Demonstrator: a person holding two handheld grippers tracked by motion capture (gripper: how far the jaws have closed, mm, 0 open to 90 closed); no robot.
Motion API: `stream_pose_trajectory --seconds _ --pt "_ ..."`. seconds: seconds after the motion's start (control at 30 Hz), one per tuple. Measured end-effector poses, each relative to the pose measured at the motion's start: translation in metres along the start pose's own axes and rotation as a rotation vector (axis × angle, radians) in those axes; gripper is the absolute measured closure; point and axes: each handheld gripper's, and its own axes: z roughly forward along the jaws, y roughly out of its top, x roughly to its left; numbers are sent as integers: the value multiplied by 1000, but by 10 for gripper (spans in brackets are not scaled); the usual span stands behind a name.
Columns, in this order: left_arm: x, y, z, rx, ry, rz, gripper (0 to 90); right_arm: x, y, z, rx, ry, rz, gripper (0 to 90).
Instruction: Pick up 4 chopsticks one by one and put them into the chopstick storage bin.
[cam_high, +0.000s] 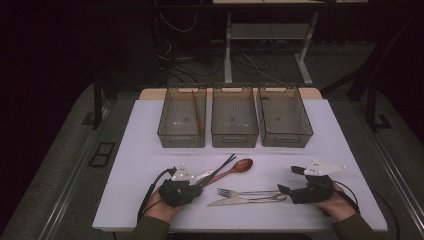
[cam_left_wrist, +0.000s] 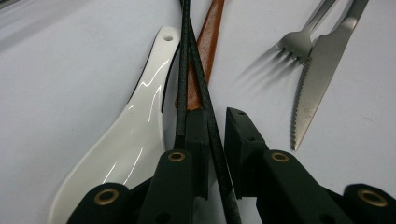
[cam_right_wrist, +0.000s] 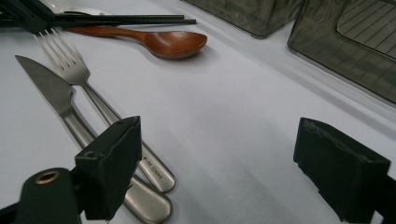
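Observation:
Near the table's front left, my left gripper has its jaws almost together, shut on one black chopstick. The second black chopstick runs along the outside of the left jaw. Both lie over a wooden spoon, beside a white ceramic spoon. A steel fork and knife lie side by side at front centre. My right gripper stands wide open and holds nothing, just right of their handle ends.
Three smoky see-through bins stand in a row at the back of the white table: left, middle and right. A reddish stick lies in the left bin. Bare tabletop lies between the cutlery and the bins.

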Motion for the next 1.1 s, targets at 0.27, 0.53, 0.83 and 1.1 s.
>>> stream_pose_trajectory --seconds 0.27,0.53,0.83,1.1 --pt "0 1 0 9 18 -17 831 1 0 0 4 0 -1 152" --pt "-1 2 1 10 28 -36 841 1 0 0 5 1 -1 152" --pt "-2 3 -1 -8 6 -51 846 0 0 0 3 1 -2 152" --pt "-1 5 -8 -47 -5 -58 847 1 0 1 3 4 -2 152"
